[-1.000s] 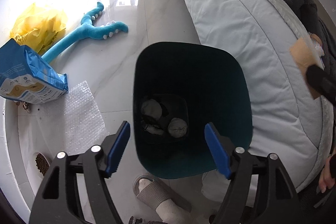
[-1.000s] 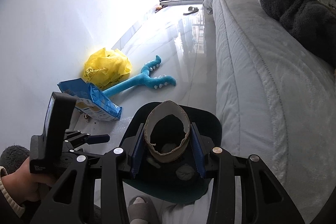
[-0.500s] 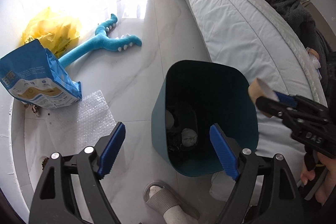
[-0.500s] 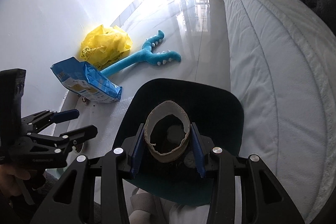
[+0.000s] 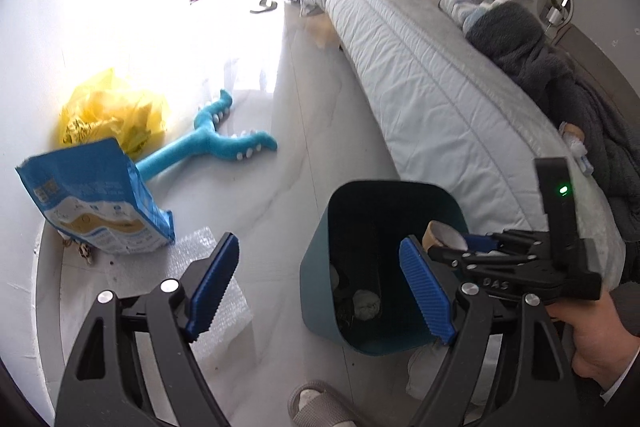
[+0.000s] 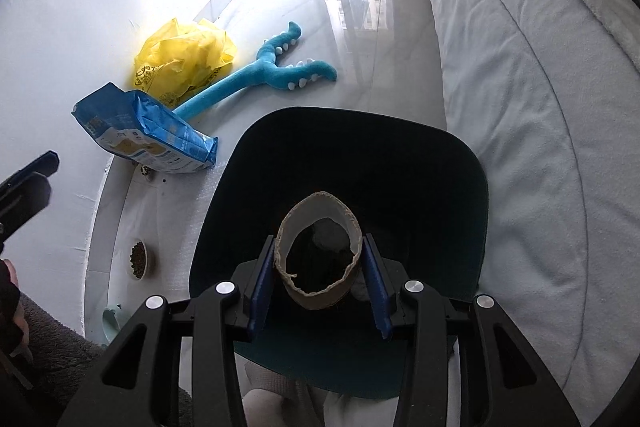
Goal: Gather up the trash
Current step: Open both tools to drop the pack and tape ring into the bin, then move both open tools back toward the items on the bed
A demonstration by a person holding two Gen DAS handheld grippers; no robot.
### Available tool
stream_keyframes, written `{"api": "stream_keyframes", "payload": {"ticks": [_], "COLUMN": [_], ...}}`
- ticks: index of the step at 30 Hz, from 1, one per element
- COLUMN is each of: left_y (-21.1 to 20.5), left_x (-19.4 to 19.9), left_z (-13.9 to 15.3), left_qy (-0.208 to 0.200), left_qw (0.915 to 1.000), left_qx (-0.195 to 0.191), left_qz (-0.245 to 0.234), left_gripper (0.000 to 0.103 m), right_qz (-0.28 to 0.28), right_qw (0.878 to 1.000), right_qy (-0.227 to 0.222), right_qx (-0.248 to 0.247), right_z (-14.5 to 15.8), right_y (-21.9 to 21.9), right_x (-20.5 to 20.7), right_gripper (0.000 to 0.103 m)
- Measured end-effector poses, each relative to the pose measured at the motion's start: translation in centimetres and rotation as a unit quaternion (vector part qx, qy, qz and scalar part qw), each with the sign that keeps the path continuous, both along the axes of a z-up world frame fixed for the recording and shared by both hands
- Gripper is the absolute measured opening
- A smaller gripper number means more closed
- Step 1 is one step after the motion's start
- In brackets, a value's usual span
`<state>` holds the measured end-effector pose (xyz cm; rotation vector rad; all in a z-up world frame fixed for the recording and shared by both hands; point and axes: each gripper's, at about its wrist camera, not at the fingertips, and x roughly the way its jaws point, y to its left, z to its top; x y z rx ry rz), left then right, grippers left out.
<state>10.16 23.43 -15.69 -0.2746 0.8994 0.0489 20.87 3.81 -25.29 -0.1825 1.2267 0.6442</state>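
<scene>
Cardboard tube held over the bin

The right tongs (image 6: pixel 319 281) clench a cardboard tube (image 6: pixel 319 263) directly above the open teal bin (image 6: pixel 440 163), which stands on the floor beside the bed (image 6: pixel 520 75). The left tongs (image 5: pixel 320 291) gape wide, gripping nothing, near bubble wrap (image 5: pixel 192 251).

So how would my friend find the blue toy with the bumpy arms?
Start at the big pale bed and look across the shiny floor toward the white wall. Beside the crumpled yellow bag lies the long turquoise plush toy. It alone forks into two curling arms dotted with white bumps; the blue pouch nearby is flat and printed.
</scene>
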Motion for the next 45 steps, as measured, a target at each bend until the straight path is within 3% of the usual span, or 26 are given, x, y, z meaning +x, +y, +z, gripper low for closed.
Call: {"api": "stream_keyframes", "payload": {"ticks": [4,7,15,23,32,45], "left_y": [0.1,-0.1,-1.6,-3.2,-4.6,-11.2], "left_x": [-0.5,-0.7,-1.0,-1.0,-1.0,2.0], "left_z": [1.3,2.1,2.9,5.0,8.6,11.0], "left_qy": [-0.027,-0.042,-0.080,-0.121,-0.176,-0.191], "left_qw": [0.9996,0.9991,0.9965,0.9924,0.9842,0.9773], "left_qx": [0.007,0.011,0.017,0.017,0.000,0.017], "left_qz": [0.003,0.002,-0.013,-0.018,-0.018,-0.089], "left_gripper": [0.084,0.084,0.084,0.086,0.092,0.093], "right_qz": [-0.009,-0.023,-0.047,-0.041,-0.014,-0.056], "right_qw": [1.000,1.000,0.999,0.996,0.987,0.977], "right_qy": [0.004,0.006,-0.008,-0.055,-0.142,-0.191], "right_qx": [-0.002,-0.004,0.013,0.065,0.068,0.078], "right_z": [-0.2,-0.3,1.3,5.0,9.5,14.4], "right_y": [-0.2,-0.8,-1.8,-2.7,-4.6,-13.5], "right_x": [0.3,0.5,0.6,0.0,-1.4,0.4], "right_gripper": [0.044,0.058,0.070,0.074,0.083,0.085]}}
